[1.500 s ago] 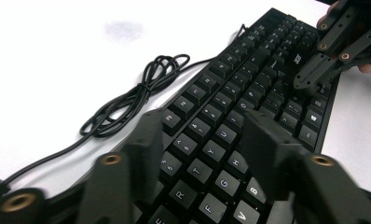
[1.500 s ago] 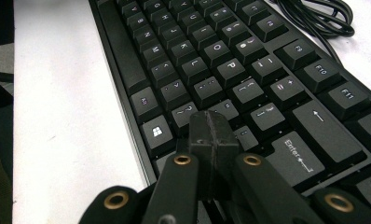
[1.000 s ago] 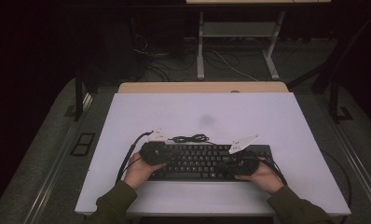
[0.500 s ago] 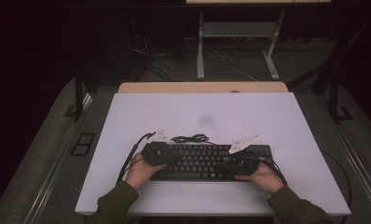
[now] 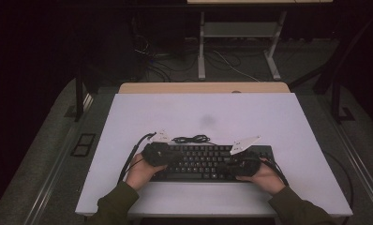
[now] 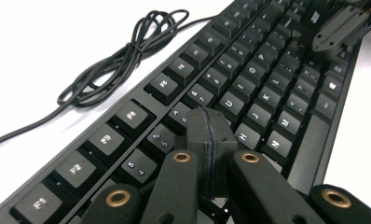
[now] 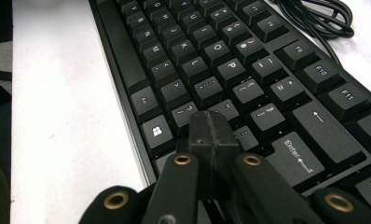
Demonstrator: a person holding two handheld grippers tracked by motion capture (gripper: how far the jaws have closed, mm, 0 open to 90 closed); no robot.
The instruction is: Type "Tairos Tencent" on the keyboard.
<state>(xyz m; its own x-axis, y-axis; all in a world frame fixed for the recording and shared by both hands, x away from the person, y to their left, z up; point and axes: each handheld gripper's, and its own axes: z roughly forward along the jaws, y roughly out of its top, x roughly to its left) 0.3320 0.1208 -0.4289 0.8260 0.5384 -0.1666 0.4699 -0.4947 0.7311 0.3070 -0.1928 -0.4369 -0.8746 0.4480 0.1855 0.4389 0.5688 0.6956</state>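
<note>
Resting on the white table (image 5: 203,112), the keyboard (image 5: 208,161) lies under both grippers, jaws pressed together, empty. Left gripper (image 6: 210,135) sits over its middle keys, right gripper (image 7: 211,135) near its Enter key (image 7: 298,158); its cable (image 5: 190,139) lies coiled just behind it.

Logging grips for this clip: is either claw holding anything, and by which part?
Nothing is held. The left claw and right claw are both shut empty, tips poised over the keyboard keys.

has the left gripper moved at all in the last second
No. In the high view the left gripper sits at the same left end of the keyboard, beside the coiled cable, as before.
</note>
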